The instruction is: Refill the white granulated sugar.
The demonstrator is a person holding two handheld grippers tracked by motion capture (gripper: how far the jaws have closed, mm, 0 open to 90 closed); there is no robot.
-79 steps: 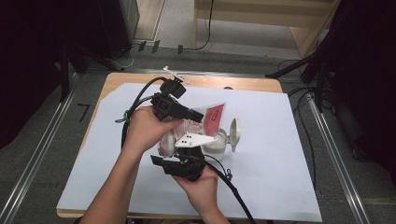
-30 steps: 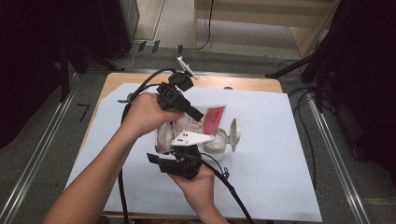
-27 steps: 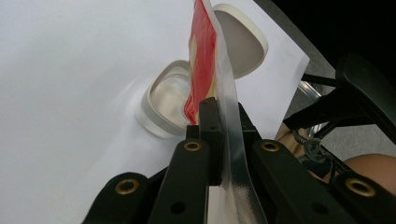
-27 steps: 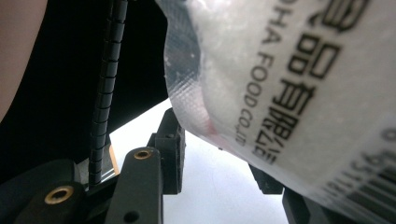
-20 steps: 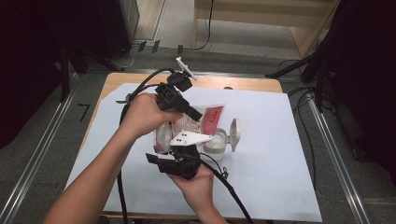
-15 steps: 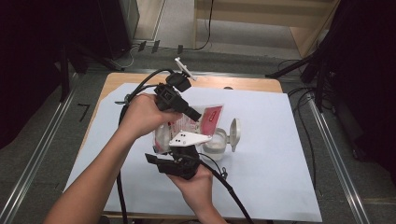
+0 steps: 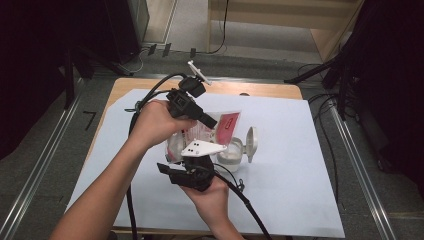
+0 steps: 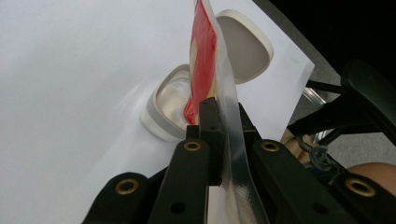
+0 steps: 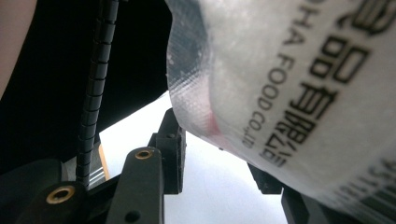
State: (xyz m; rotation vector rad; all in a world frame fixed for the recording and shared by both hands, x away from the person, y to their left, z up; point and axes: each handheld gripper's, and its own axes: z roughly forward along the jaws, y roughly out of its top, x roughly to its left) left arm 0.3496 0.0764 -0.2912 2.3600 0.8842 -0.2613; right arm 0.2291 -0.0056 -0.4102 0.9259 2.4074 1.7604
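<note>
White paper covers most of the wooden bench (image 7: 150,85), and on it an open white container (image 7: 227,155) stands with its hinged lid (image 7: 251,144) flipped out to the side. Above it a clear pouch (image 7: 220,127) with a red label hangs between the two tools. The left claw (image 8: 219,119) is clenched on the pouch's sealed edge, the film pinched flat between its black jaws, with the red-filled end pointing down toward the container's mouth. The right claw (image 9: 219,161) sits under the pouch's printed side; its jaws stand apart with the film between or just in front of them, and I cannot tell whether they grip it. The step in hand looks like opening or emptying the pouch into the container. To do it well, keep the left grip firm on the seam, hold the lower end centred over the open mouth rather than over the lid, and let the right tool take the opposite edge squarely before any pull, so the contents fall inside and not onto the paper.
</note>
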